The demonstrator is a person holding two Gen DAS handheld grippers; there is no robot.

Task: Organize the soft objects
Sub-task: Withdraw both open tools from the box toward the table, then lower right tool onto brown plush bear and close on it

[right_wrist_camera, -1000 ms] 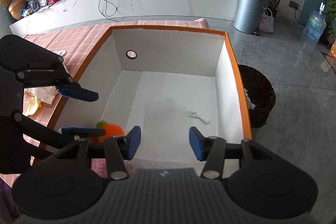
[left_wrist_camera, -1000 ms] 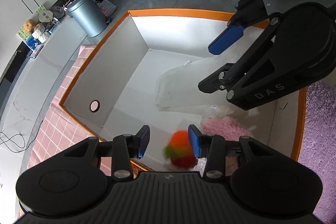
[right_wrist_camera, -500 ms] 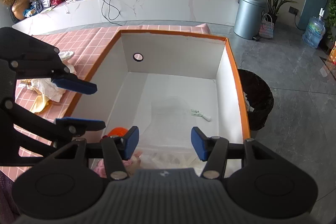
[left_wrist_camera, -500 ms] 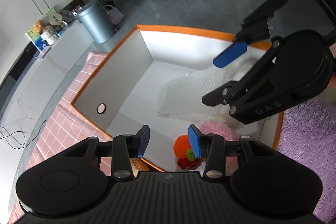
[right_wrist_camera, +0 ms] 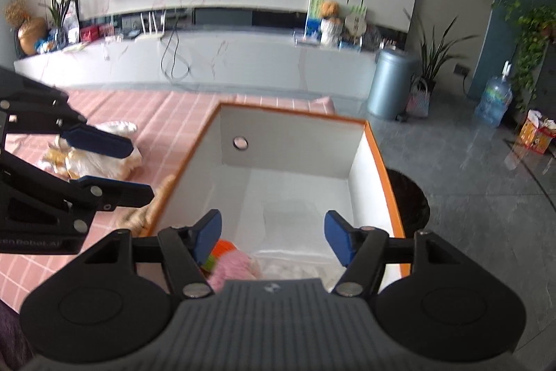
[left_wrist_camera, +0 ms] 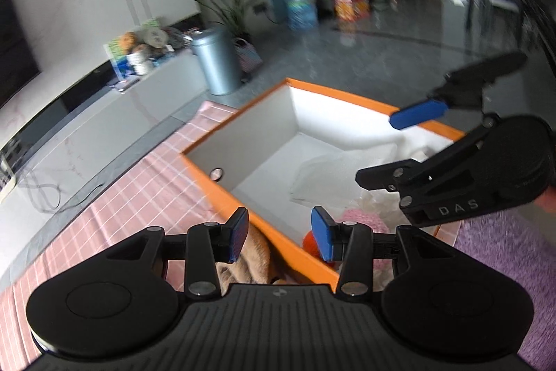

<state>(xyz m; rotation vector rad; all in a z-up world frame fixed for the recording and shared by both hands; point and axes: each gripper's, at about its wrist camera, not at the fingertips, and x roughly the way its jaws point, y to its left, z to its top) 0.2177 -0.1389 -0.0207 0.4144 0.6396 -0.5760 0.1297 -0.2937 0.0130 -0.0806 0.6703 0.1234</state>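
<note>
Orange-rimmed box [right_wrist_camera: 377,155] holding pink plush [right_wrist_camera: 231,266], tan plush [left_wrist_camera: 255,252] outside its wall, left hand-held gripper [left_wrist_camera: 279,239] and right hand-held gripper [right_wrist_camera: 272,237] both spread apart, empty

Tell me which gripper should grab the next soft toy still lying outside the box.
Left. The left gripper is open and hangs over the box's orange rim, with the tan plush on the pink cloth just under its fingers. The right gripper, also open, faces into the box, farther from it.

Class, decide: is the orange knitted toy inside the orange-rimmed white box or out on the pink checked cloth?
Inside. The orange knitted toy lies on the box floor beside the pink fluffy item, within the orange-rimmed white box.
</note>
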